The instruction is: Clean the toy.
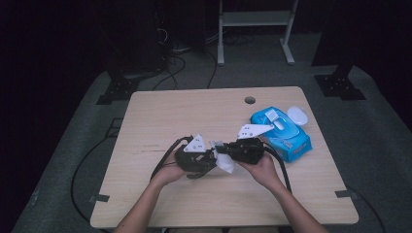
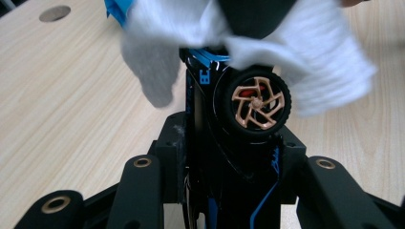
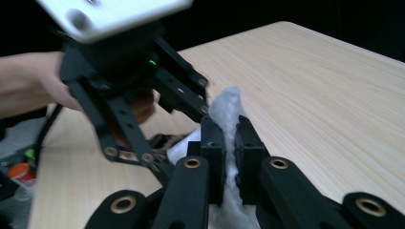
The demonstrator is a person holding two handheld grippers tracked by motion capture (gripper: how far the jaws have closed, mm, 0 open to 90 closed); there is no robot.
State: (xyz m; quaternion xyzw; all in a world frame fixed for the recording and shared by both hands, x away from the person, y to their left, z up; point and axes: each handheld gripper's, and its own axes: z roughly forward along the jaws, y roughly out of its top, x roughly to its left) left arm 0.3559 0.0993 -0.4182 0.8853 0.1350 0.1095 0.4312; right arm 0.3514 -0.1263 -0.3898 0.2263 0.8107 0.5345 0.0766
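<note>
White wipe pinched in right gripper fingers; left gripper fingers clamp toy car.

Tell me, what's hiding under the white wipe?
Under the white wipe sits a toy car, clamped in the left gripper. One bronze-spoked wheel and some blue trim show; the wipe covers the car's far end.

The small toy car clamped in the matte black left gripper is glossy black with bright blue trim lines, and its black-tyred wheel carries a copper-coloured swirl of spokes over a red centre. The soft crumpled wipe pinched in the black right gripper is plain white, greyer where shaded. Behind them, the flat wipes packet is sky blue with a white lid, on a pale, fine-grained wooden table.
</note>
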